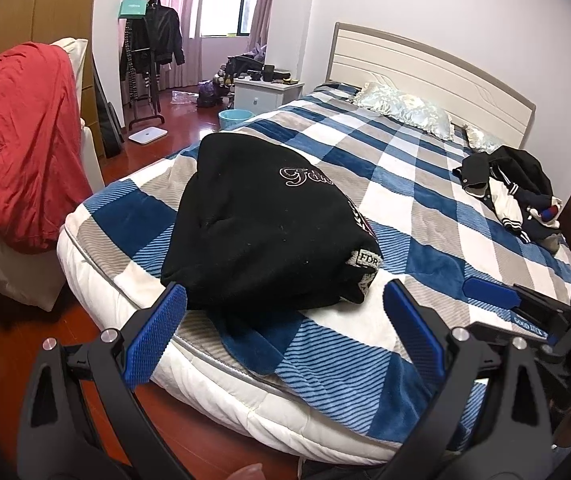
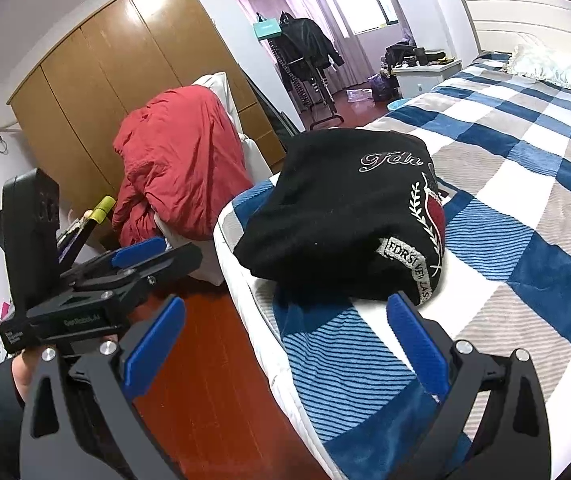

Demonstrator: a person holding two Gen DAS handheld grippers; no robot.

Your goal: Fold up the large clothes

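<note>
A folded sweater (image 1: 261, 224) lies near the foot corner of the bed (image 1: 425, 200); pillows (image 1: 405, 110) sit at the headboard, a clothes heap (image 1: 513, 192) along the far side.

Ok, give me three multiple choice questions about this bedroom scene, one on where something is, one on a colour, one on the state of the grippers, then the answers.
1. Where does the folded black garment lie?
A. on the floor
B. near the foot corner of the bed
C. on the pillow

2. What colour is the quilt heaped beside the bed?
A. red
B. green
C. yellow

3. How do the left gripper and the right gripper stand?
A. both clamped on cloth
B. one shut
C. both open, empty

Answers: 1 B, it rests on the checked blanket by the corner. 2 A, plainly red. 3 C, fingers apart, nothing between.
</note>
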